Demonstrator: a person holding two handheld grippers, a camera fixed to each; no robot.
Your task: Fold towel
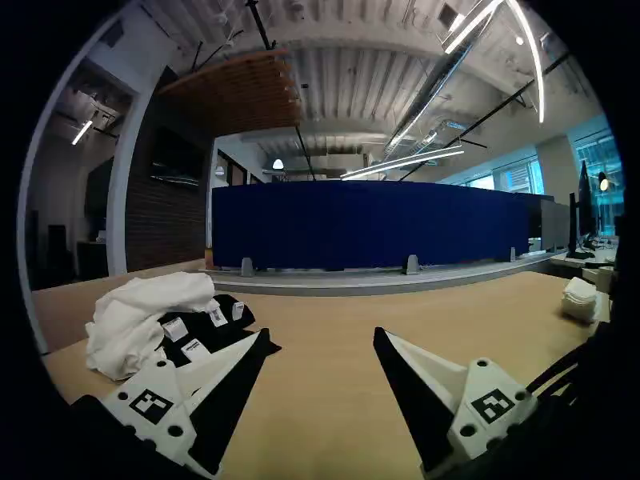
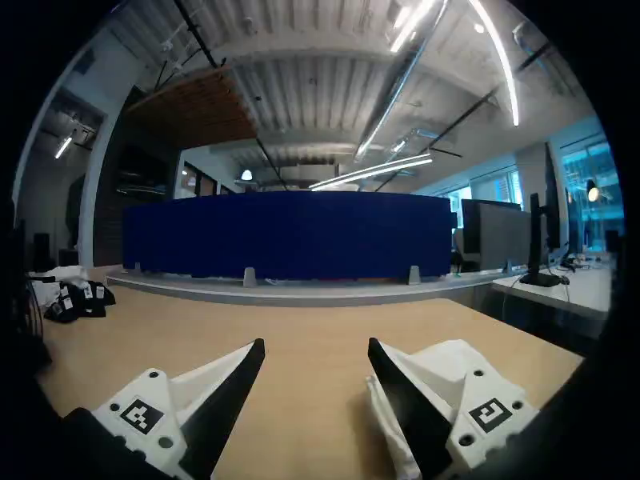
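From my left gripper (image 1: 318, 332) I look across a wooden table (image 1: 336, 376) toward a long blue partition (image 1: 360, 224) that runs along the table's far edge. The left gripper's fingers are spread wide apart, with bare tabletop between them and nothing held.

The crumpled towel (image 1: 136, 312), white and heaped loosely, lies on the table on my side of the partition, off toward its left end. It sits just beyond the left finger; I cannot tell whether it touches the finger. It rests partly on some black cloths (image 1: 210, 324) with white tags, which stick out from under it toward the middle of the table. Toward the partition's right end, at the table's edge, there is a small white stack (image 1: 580, 298) of something folded.

From my right gripper (image 2: 315, 344) I face the same partition square on. These fingers are also parted and grip nothing. A white cloth (image 2: 436, 358) lies on the table right at the right-hand finger, showing both beside and behind it; whether the finger presses on it I cannot tell, and I cannot say if it is the small white stack. The black cloths show far off toward the partition's left end. Past its right end a monitor (image 2: 534, 232) stands on a pale desk (image 2: 580, 294).
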